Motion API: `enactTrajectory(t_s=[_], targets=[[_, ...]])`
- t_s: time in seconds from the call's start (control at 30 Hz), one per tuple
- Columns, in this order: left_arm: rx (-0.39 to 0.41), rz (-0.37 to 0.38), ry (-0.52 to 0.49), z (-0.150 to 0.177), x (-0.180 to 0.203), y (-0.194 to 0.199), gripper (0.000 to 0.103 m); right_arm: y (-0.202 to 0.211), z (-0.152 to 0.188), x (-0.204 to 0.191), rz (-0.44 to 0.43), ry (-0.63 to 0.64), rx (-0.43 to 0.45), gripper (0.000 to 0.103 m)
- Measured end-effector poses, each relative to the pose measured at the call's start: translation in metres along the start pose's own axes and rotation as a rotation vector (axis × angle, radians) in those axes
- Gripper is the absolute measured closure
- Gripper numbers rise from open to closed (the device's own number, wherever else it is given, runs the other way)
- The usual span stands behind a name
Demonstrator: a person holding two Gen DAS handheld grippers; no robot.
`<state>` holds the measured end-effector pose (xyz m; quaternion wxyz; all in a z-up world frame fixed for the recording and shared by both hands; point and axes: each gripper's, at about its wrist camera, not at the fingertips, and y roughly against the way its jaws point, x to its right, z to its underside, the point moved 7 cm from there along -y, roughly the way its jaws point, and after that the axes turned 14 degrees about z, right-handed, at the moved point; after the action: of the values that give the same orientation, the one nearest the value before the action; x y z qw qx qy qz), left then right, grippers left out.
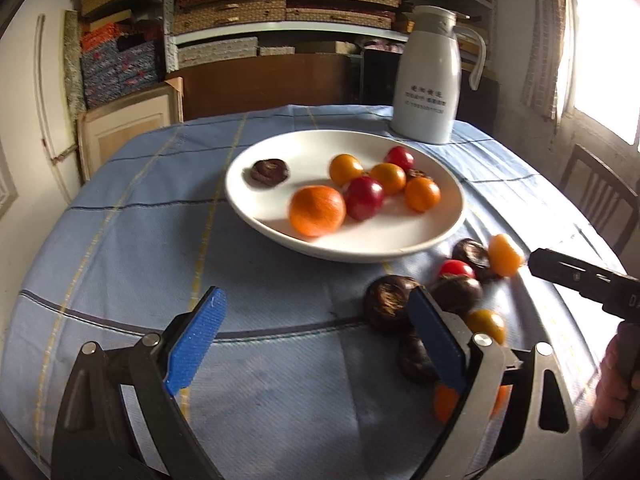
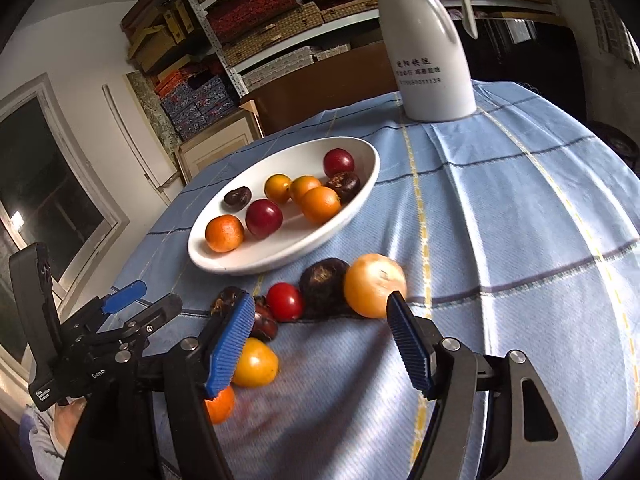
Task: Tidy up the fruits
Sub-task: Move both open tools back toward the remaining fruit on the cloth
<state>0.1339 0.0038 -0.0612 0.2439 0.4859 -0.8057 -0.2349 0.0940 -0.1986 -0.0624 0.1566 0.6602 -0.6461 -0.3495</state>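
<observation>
A white plate (image 1: 400, 232) (image 2: 224, 256) holds several fruits: an orange (image 1: 317, 211), red plums, small yellow-orange ones and a dark brown one (image 1: 269, 172). More lie loose on the cloth in front of it: dark fruits (image 1: 386, 301) (image 2: 324, 284), a red tomato (image 1: 456, 269) (image 2: 285, 301), a large yellow-orange fruit (image 2: 374, 284), a yellow one (image 2: 256, 362). My left gripper (image 1: 316, 300) is open over bare cloth, its right finger in front of the dark fruits. My right gripper (image 2: 320, 304) is open just short of the tomato and dark fruit, with nothing between its pads.
A white thermos jug (image 1: 426, 76) (image 2: 430, 48) stands behind the plate on the blue checked tablecloth (image 1: 140, 240). Shelves of boxes fill the back wall. A wooden chair (image 1: 600, 196) is at the right. A hand (image 1: 612, 384) holds the right tool's black body (image 1: 576, 276).
</observation>
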Motion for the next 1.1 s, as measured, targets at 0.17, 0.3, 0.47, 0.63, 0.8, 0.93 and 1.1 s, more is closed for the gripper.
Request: enactTrajectory(t_s=[0.17, 0.3, 0.47, 0.63, 0.8, 0.93, 1.1], targets=[[-0.025, 0.063, -0.04, 0.007, 0.019, -0.002, 0.013, 0.003, 0.005, 0.011, -0.02, -0.037, -0.016, 0.031], [-0.061, 0.065, -0.068, 0.012, 0.026, -0.008, 0.013, 0.004, 0.007, 0.014, -0.016, -0.041, -0.017, 0.031], [-0.122, 0.128, -0.082, 0.017, 0.036, -0.021, 0.013, -0.002, 0.007, 0.028, -0.005, -0.106, -0.051, 0.031], [-0.194, 0.298, 0.061, 0.024, 0.025, -0.034, 0.011, -0.003, 0.009, 0.026, -0.005, -0.098, -0.058, 0.031], [-0.197, 0.045, 0.079, 0.024, -0.038, -0.027, 0.009, -0.007, 0.01, 0.028, -0.016, -0.111, -0.079, 0.031], [-0.134, 0.067, 0.103, 0.019, -0.041, -0.014, 0.009, -0.004, 0.01, 0.023, -0.019, -0.088, -0.067, 0.031], [-0.128, 0.061, -0.066, 0.016, -0.003, -0.014, 0.009, -0.005, 0.01, 0.022, -0.018, -0.085, -0.073, 0.031]])
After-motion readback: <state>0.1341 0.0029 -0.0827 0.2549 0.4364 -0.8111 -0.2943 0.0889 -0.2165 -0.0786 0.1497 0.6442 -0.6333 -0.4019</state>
